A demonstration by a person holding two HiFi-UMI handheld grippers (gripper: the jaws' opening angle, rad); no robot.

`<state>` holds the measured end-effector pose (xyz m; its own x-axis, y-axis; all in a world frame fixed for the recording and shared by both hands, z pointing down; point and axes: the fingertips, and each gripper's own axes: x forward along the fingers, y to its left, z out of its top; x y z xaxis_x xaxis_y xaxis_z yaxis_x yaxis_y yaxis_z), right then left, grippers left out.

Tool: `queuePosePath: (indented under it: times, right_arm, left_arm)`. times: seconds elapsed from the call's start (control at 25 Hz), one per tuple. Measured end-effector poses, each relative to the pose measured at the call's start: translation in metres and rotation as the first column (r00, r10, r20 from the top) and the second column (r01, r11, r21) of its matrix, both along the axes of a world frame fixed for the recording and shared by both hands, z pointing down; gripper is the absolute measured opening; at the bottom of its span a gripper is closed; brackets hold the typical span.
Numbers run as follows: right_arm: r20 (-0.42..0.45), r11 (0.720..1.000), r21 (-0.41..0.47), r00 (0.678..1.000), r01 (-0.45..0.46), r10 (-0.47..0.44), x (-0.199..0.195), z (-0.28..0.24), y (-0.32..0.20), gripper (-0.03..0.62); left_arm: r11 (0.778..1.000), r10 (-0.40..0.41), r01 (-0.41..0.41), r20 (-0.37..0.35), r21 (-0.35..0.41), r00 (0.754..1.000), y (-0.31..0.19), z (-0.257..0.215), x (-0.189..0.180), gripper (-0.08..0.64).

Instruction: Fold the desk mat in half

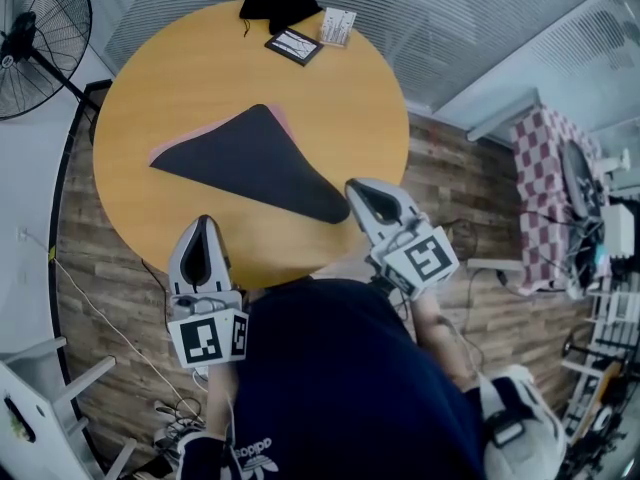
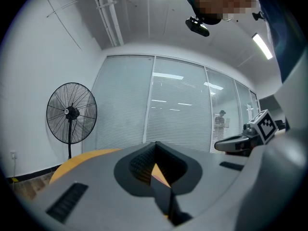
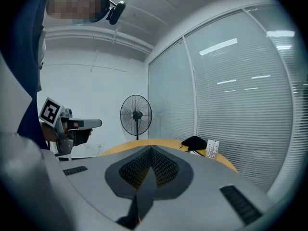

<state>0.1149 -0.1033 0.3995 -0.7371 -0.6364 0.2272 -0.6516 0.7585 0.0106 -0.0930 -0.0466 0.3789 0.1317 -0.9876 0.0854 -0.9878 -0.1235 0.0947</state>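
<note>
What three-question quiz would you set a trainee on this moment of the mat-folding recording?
1. True or false: the left gripper is holding the mat.
2. What stands on the floor beside the table? A: a fan. B: a ladder. C: a bin.
3. Fill in: seen from the person, the black cloth lies at the table's ___ edge (near or far).

Key
1. False. Its jaws are together with nothing between them, and it is at the table's near edge, apart from the mat.
2. A.
3. Far.
</note>
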Motion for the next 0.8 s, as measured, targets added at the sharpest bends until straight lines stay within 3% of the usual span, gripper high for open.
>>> queuePosePath:
  times: [0.8]
  right_arm:
    - [-0.033,1.000,0.005,0.999,-0.003,0.003,0.0018,0.0033,0.0002,0.002]
  left_arm:
    - [1.000,0.000,0.000,0.000,-0.012,1.000,-0.0019,0.0032,-0.0038,0.002]
